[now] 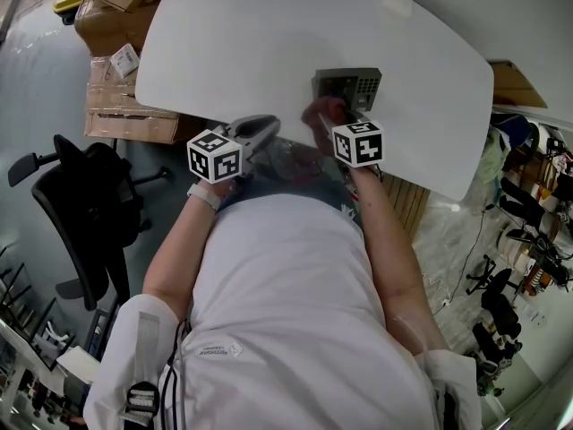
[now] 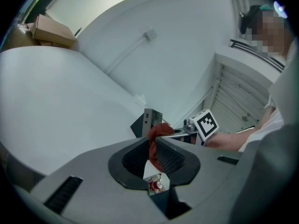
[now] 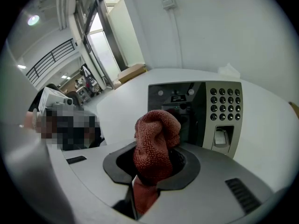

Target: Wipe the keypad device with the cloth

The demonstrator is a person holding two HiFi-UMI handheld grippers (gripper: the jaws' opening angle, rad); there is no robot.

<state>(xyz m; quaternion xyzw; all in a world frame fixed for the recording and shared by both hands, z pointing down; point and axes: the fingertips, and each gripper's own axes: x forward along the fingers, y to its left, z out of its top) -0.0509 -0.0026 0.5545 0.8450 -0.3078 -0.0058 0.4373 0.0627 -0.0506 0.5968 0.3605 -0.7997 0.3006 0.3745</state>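
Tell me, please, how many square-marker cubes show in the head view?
2: one cube on the left gripper, one on the right gripper beside the keypad device. None looks hidden.

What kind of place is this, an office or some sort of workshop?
Most likely an office or lab workroom that doubles as storage: a white table carrying a keypad device, cardboard boxes stacked beside it, and a black office chair on the floor.

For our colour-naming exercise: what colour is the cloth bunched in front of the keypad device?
The cloth is rust red, best seen in the right gripper view.
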